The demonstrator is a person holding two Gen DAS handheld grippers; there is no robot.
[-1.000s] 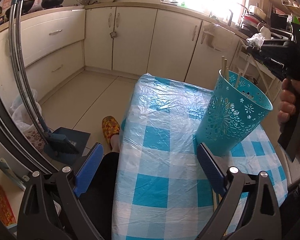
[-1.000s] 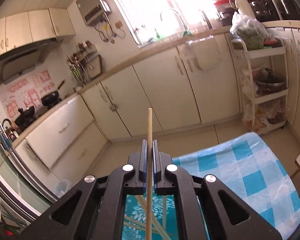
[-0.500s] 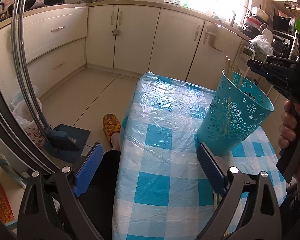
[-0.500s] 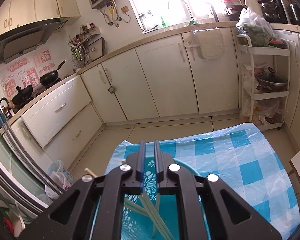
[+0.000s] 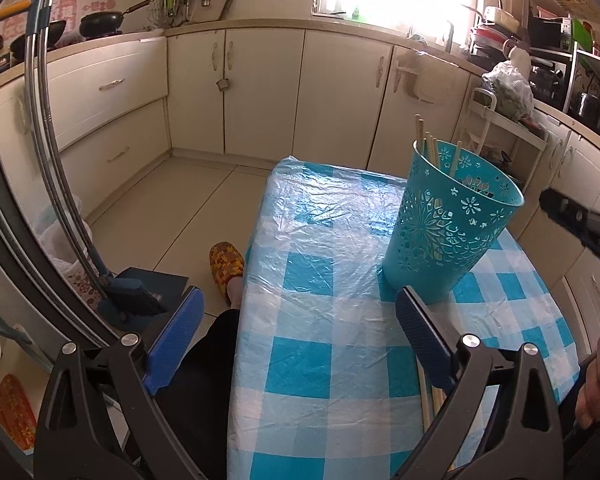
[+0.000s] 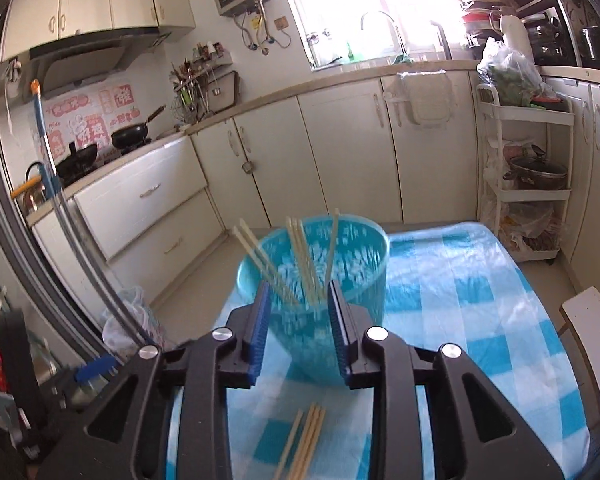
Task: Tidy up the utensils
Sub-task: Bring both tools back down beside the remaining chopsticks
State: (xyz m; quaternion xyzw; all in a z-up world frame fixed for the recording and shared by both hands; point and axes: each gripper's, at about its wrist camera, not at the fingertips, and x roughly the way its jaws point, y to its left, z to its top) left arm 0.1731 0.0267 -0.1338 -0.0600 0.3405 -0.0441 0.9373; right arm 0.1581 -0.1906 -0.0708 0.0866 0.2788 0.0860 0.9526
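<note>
A teal cut-out basket (image 5: 448, 224) stands on the checked table with several wooden chopsticks (image 5: 428, 148) leaning inside it. More chopsticks (image 5: 428, 396) lie flat on the cloth near the front edge. My left gripper (image 5: 298, 304) hovers wide open and empty, its right finger just in front of the basket. In the right wrist view, my right gripper (image 6: 299, 292) is back from the blurred basket (image 6: 352, 280); its jaws are opening with nothing between them. The chopsticks in the basket (image 6: 300, 256) show beyond its fingers, and the loose chopsticks (image 6: 304, 436) lie below them.
The table (image 5: 320, 240) has a blue-and-white cloth under plastic film. A slippered foot (image 5: 226, 264) rests at its left edge, beside a broom and dustpan (image 5: 132, 300). A white trolley (image 6: 528, 188) stands far right, a white chair (image 6: 592, 320) near right, cabinets behind.
The right gripper let go of the single chopstick it held upright. It pulled back from above the basket and its jaws parted. The left gripper stayed open, its view barely shifting.
</note>
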